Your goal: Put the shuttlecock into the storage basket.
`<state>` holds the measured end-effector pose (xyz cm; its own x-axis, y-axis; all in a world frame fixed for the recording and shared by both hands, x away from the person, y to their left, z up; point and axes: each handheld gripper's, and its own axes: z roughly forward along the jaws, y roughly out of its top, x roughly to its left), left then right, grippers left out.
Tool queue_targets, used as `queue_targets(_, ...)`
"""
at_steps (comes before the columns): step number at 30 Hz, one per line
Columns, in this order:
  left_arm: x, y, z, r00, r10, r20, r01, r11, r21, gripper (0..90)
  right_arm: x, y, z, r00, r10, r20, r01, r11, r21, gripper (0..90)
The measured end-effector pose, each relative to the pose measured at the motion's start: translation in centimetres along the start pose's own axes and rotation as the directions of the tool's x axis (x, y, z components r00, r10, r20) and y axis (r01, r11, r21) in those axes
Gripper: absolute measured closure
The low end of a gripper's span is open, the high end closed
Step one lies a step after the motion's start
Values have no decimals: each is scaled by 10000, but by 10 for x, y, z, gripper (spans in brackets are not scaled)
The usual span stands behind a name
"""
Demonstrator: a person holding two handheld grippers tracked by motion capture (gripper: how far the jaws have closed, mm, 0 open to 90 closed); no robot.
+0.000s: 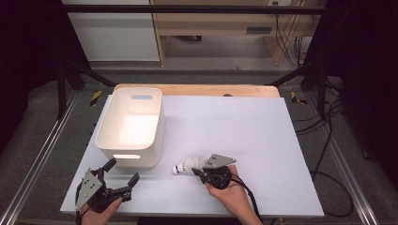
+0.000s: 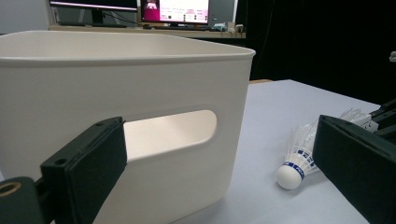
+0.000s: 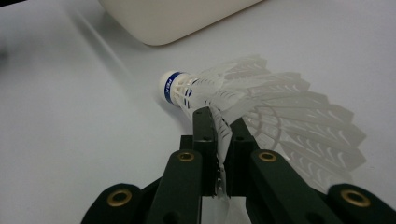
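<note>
Smooth white table (image 1: 263,140), feathered shuttlecock (image 3: 243,100), jaws clamped

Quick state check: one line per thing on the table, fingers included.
Shuttlecock: lying on its side on the table, cork toward the bin, skirt pinched at one edge.
Right gripper: fingers shut on the shuttlecock's skirt.
Left gripper: fingers open, holding nothing, facing the bin's near wall.
Bin: upright, empty, on the table's left side.
Table: white top, bin and shuttlecock on it.
</note>
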<state>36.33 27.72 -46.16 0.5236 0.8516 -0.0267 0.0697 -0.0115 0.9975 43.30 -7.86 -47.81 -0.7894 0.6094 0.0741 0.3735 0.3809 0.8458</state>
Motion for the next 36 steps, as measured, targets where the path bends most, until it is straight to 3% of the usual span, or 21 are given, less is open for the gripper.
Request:
queue_targets(20, 0, 0, 0, 10000, 33, 18, -33, 10000, 21, 31, -3, 6, -6, 9998, 167, -89, -168, 9998, -134, 886)
queue_targets(36, 0, 0, 0, 10000, 26, 53, -26, 10000, 2, 31, -10, 47, -29, 9998, -133, 164, 144, 9974, -706, 886)
